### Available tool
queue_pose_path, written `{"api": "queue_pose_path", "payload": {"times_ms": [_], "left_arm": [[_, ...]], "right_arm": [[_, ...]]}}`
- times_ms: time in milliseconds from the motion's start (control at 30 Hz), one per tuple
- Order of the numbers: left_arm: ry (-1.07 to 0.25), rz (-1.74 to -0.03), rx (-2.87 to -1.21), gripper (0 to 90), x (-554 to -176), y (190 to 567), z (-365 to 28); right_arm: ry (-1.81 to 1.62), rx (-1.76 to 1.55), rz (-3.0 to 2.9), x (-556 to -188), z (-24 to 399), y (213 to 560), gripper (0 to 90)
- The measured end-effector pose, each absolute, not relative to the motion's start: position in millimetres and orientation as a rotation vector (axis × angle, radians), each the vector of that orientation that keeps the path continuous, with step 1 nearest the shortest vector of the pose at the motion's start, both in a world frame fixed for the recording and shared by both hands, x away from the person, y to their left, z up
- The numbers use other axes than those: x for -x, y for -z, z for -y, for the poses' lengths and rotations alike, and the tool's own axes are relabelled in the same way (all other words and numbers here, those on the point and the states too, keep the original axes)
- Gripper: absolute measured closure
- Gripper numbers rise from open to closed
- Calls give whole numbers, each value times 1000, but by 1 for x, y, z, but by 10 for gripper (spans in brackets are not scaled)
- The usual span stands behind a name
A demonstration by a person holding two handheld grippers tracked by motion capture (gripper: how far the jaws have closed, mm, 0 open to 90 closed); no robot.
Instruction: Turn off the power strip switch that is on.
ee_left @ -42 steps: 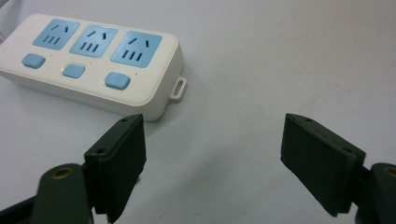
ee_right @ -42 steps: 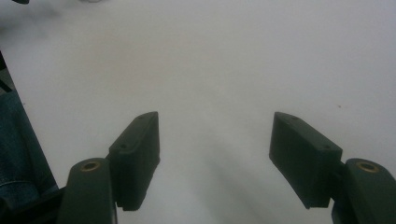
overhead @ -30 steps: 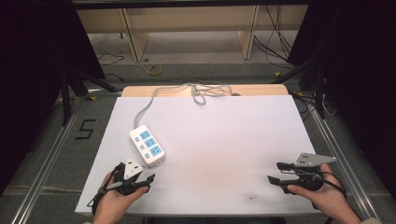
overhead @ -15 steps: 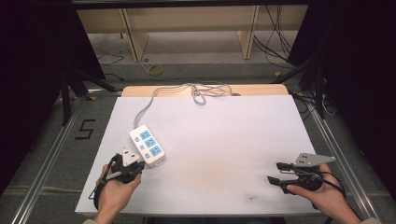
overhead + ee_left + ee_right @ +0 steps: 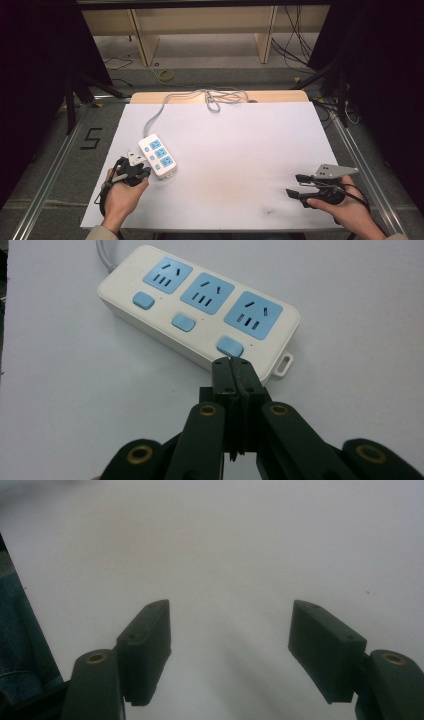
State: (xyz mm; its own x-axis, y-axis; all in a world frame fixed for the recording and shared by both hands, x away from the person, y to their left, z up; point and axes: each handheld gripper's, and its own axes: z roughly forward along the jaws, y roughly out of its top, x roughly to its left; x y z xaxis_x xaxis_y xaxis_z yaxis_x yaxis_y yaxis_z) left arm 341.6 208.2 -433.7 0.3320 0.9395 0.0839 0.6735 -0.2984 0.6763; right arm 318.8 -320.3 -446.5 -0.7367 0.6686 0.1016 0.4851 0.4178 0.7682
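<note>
The power strip point(image 5: 157, 155) lies on the table point(image 5: 240, 150) at its left (cord point(image 5: 165, 107) running back), left gripper point(image 5: 131, 171) just beside it, right gripper point(image 5: 300, 186) well apart

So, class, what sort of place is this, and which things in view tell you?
Probably a lab or recording workspace, not a home: a white table framed by metal rails, loose cables on the floor, and a handheld gripper with a tracking plate.

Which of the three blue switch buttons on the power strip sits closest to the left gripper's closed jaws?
The end button, farthest from the grey cord, lies just beyond the left gripper; the other two sit farther along the power strip.
</note>
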Motion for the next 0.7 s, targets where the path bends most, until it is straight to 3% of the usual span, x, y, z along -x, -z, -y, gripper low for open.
{"api": "queue_pose_path", "payload": {"times_ms": [700], "left_arm": [[-650, -1439, -2057, 898, -359, 430, -211]], "right_arm": [[-1215, -1011, -2453, -319, 320, 447, 337]]}}
